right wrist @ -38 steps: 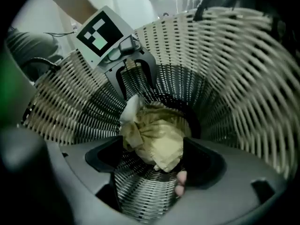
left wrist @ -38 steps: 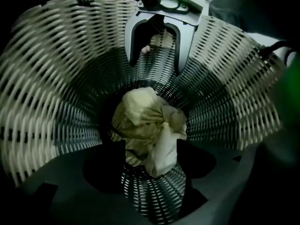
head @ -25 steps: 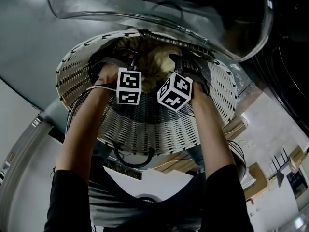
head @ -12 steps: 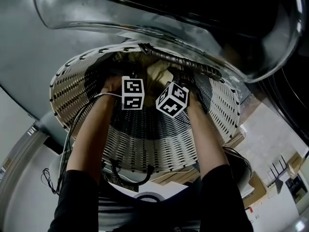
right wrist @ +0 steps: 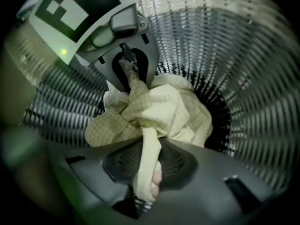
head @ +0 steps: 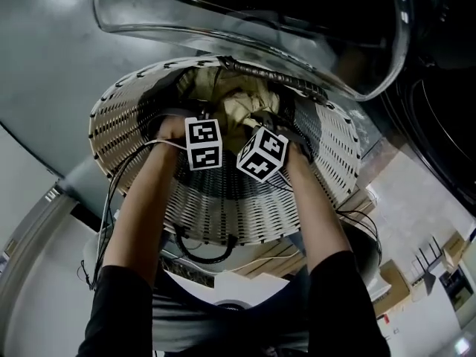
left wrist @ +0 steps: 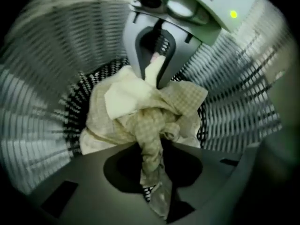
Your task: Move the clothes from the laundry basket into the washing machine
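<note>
Both tools are down inside the basket [head: 245,207], a white slatted tub filling the middle of the head view. The clear washer door [head: 245,21] arches across the top of that frame. The cloth [left wrist: 140,111], a pale yellow checked bundle, lies crumpled on the basket's bottom. In the head view it shows at upper centre, just beyond the two hands.

The left tool [left wrist: 152,161] points down at the bundle. Its jaws are closing, and a twisted strand of the cloth runs between them, pinched at lower centre of the left gripper view. The right tool [right wrist: 149,163] is likewise closing its jaws, clenched on a pale fold of the same cloth at lower centre of its own view. Each tool also appears at the top of the other's view, biting the far edge of the bundle.

In the head view the two marker cubes [head: 203,143] sit side by side at centre, near each other but apart. Bare forearms [head: 141,207] and black sleeves [head: 111,311] run down to the lower edge. A dark cable [head: 201,248] loops below the basket's near rim.
</note>
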`<act>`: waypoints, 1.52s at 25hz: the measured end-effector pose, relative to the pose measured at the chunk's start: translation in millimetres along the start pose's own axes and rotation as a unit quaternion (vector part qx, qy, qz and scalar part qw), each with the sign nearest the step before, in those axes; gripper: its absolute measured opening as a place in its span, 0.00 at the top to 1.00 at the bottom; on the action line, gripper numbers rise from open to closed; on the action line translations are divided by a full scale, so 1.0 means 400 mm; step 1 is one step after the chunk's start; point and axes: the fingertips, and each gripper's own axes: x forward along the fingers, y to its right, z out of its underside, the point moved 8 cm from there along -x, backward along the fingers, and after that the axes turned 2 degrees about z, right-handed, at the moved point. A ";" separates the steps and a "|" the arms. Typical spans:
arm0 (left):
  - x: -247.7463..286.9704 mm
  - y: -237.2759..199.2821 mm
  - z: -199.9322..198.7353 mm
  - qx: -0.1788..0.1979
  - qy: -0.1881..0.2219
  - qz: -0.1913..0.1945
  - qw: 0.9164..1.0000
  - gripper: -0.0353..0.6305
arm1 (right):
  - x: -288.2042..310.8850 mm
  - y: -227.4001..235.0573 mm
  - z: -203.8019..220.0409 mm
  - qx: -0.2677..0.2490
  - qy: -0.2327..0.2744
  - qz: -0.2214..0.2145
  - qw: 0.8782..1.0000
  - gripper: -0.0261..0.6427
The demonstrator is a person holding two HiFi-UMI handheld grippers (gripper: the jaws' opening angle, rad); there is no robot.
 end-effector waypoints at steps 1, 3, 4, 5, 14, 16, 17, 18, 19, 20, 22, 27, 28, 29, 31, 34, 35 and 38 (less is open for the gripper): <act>-0.025 0.002 0.001 -0.005 0.002 -0.003 1.000 0.79 | -0.021 -0.002 -0.005 0.006 0.004 0.000 1.000 0.84; -0.076 0.005 0.003 -0.014 0.006 -0.008 1.000 0.79 | -0.065 -0.003 -0.020 0.013 0.011 0.001 1.000 0.86; -0.101 0.006 0.002 -0.020 0.008 -0.009 1.000 0.79 | -0.087 -0.001 -0.026 0.013 0.014 0.001 1.000 0.86; -0.124 0.007 0.000 -0.026 0.010 -0.009 1.000 0.79 | -0.110 0.003 -0.032 0.013 0.017 0.002 1.000 0.86; -0.366 0.043 0.002 -0.074 0.031 -0.009 0.997 0.79 | -0.340 0.002 -0.099 0.045 0.050 0.007 0.998 0.87; -0.423 0.050 -0.012 -0.077 0.034 -0.008 0.996 0.79 | -0.399 0.004 -0.102 0.062 0.059 0.006 0.996 0.87; -0.451 0.053 -0.019 -0.079 0.036 -0.008 0.996 0.79 | -0.430 0.005 -0.103 0.071 0.063 0.006 0.995 0.87; -0.480 0.057 -0.026 -0.080 0.038 -0.008 0.996 0.79 | -0.462 0.005 -0.104 0.079 0.068 0.008 0.994 0.87; -0.508 0.062 -0.032 -0.081 0.041 -0.009 0.996 0.79 | -0.493 0.003 -0.105 0.088 0.073 0.010 0.993 0.87; -0.536 0.068 -0.038 -0.081 0.044 -0.009 0.996 0.79 | -0.523 -0.002 -0.105 0.097 0.076 0.012 0.992 0.87; -0.591 0.080 -0.048 -0.079 0.048 -0.011 0.996 0.79 | -0.583 -0.012 -0.108 0.111 0.083 0.017 0.990 0.87; -0.722 0.114 -0.072 -0.083 0.062 -0.020 0.994 0.79 | -0.721 -0.032 -0.115 0.152 0.101 0.033 0.983 0.87; -0.746 0.121 -0.077 -0.084 0.066 -0.022 0.994 0.79 | -0.746 -0.035 -0.116 0.162 0.105 0.037 0.981 0.87; -0.769 0.129 -0.082 -0.086 0.070 -0.024 0.994 0.79 | -0.770 -0.040 -0.118 0.169 0.109 0.041 0.979 0.87; -0.815 0.144 -0.090 -0.088 0.078 -0.026 0.993 0.79 | -0.818 -0.050 -0.120 0.181 0.116 0.051 0.975 0.87; -0.887 0.161 -0.100 -0.091 0.088 -0.036 0.991 0.79 | -0.889 -0.064 -0.125 0.201 0.129 0.061 0.969 0.87; -0.913 0.166 -0.102 -0.093 0.091 -0.040 0.991 0.79 | -0.913 -0.067 -0.129 0.211 0.136 0.064 0.966 0.87; -0.987 0.176 -0.110 -0.108 0.104 -0.052 0.987 0.79 | -0.993 -0.068 -0.138 0.238 0.161 0.080 0.954 0.87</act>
